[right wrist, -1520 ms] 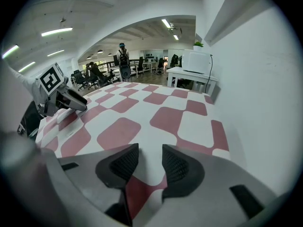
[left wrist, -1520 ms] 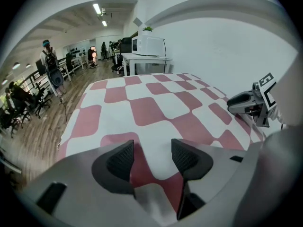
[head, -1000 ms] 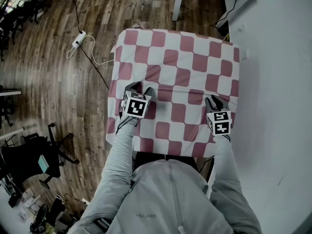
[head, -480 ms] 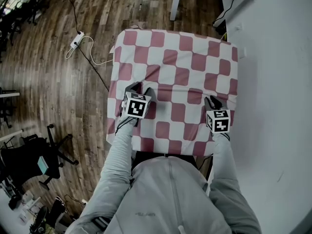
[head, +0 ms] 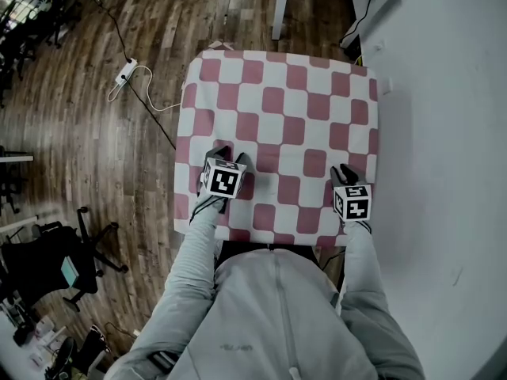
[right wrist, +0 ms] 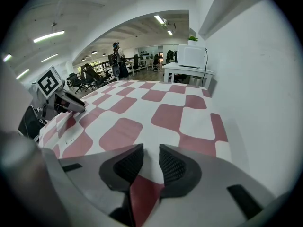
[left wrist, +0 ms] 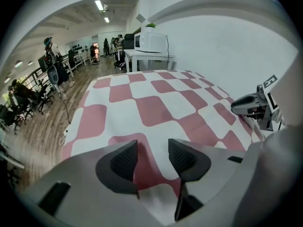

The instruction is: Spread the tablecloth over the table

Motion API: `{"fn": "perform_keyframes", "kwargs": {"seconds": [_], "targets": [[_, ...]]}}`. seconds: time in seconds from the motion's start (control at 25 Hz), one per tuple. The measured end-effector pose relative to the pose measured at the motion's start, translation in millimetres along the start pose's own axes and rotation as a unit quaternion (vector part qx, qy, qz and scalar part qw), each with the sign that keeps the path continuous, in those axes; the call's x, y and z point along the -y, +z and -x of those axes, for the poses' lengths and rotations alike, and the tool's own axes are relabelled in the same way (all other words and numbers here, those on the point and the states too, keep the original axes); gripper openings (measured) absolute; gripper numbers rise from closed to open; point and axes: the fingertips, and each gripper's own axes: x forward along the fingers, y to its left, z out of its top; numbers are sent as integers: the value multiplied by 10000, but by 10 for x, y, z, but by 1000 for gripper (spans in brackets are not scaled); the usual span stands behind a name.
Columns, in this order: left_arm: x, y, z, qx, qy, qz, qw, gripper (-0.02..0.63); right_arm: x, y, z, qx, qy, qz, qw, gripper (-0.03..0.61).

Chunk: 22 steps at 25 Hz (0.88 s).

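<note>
The left gripper (left wrist: 152,148) has its jaws apart, nothing pinched. The right gripper (right wrist: 151,151) is opening over a narrow gap. Both hover low at the near edge (probably smoothing) of the tablecloth (head: 277,117), which already drapes the table.

Table hidden under tablecloth (head: 277,125), its near edge seemingly behind person's torso (head: 273,315), distant figures (left wrist: 51,51) indistinct

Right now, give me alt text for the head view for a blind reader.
Seen from above, a red-and-white checked tablecloth lies spread flat. The person holds the left gripper and the right gripper over its near end; the right gripper's jaws are opening, with nothing gripped between them.
</note>
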Motion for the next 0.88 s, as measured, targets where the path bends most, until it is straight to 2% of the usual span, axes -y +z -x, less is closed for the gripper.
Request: {"fn": "perform_keyframes", "kwargs": {"seconds": [0.28,0.4,0.48,0.88], "targets": [[14,-154,80,3,65,87,9999,221,-59,-79,63,35,29,-54,10000,97],[-8,-164,104,-53,149,-50,9999,218,-70,-64,60,53,47,-72,9999,97],[-34,-147,137,-77,285,-228,9993,192,-67,-50,69,40,57,-43,10000,109],[-80,169,398,374,534,-501,9966,178,28,210,311,461,-168,199,9986,115]]}}
